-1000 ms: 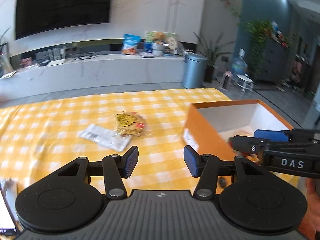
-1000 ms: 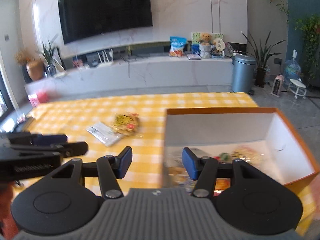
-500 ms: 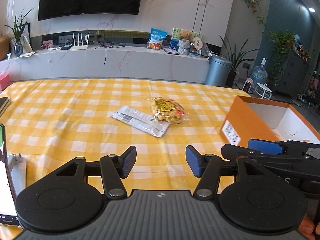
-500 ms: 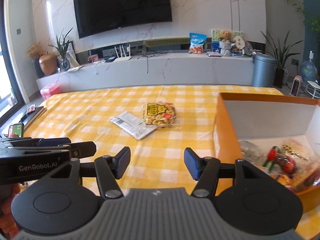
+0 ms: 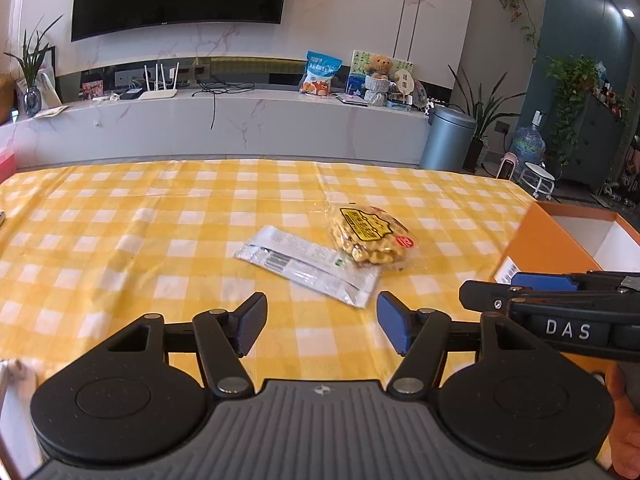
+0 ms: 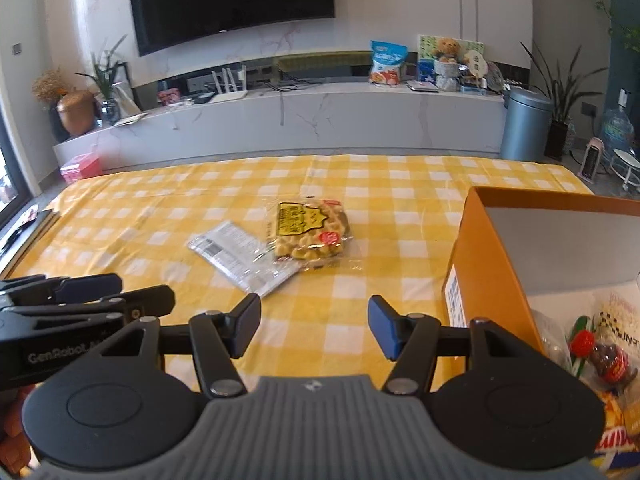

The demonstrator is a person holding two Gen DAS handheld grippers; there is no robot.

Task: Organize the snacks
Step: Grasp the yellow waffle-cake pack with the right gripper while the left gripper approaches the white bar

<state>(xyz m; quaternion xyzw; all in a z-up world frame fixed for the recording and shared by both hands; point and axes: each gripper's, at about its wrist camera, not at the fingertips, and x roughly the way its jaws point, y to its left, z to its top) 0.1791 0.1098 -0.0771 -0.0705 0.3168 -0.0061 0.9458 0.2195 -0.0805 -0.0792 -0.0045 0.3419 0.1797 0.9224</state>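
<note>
Yellow-and-white checked cloth covers the tabletop [image 5: 120, 240], seen from both wrist cams. At far left in the right wrist view, the left gripper [image 6: 120, 292] shows side-on, w/ a bit of the hand [image 6: 12, 420] holding it at the frame edge. In its own cam the left gripper [image 5: 322, 322] hangs over the near part of the tabletop, jaws apart & just been opening wider, nothing btwn the blue pads; the silver pouch's near end lies just ahead of the gap.

Mid-tabletop: silver pouch [image 5: 308, 266] lies flat, printed side up, running diagonally. To its right, clear bag of yellow snacks [image 5: 372, 240] w/ a yellow label & a red sticker; its near edge overlaps the pouch's right end, so the two touch. Both lie out on the cloth, well left of the box, not in it.

Right gripper [image 6: 314, 328] also sits above the near cloth, jaws parted, nothing btwn them, pads touching nothing. In the left wrist view it pokes in from the right [image 5: 484, 292], side-on.

Far right: orange box [image 6: 460, 248], open top, white inside, barcode label on its near side wall. Inside, at the near right corner, several snack packs [image 6: 600, 344] piled up, one red-and-brown; rest too cut off to tell.
</note>
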